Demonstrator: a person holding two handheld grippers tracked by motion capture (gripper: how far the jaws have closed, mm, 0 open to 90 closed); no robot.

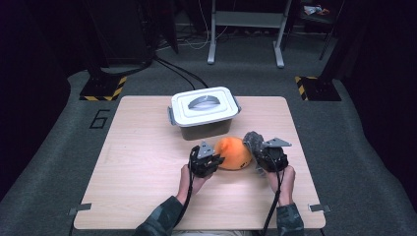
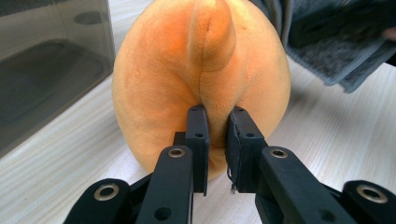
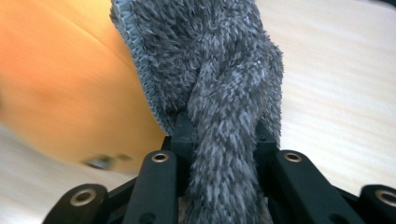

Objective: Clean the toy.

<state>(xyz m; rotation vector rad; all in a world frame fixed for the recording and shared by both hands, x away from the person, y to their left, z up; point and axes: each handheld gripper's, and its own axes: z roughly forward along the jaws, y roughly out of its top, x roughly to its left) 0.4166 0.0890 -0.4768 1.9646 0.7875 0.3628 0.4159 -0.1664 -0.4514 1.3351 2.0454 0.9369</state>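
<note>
Grippers work together: left gripper (image 2: 217, 140) pinches the orange plush toy (image 2: 201, 79) steady so right gripper (image 3: 224, 140), clenched on the grey cloth (image 3: 210, 70), can wipe it.

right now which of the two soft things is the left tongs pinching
The orange plush: the left tongs pinch its seam. The grey fuzzy cloth sits in the right tongs.
</note>
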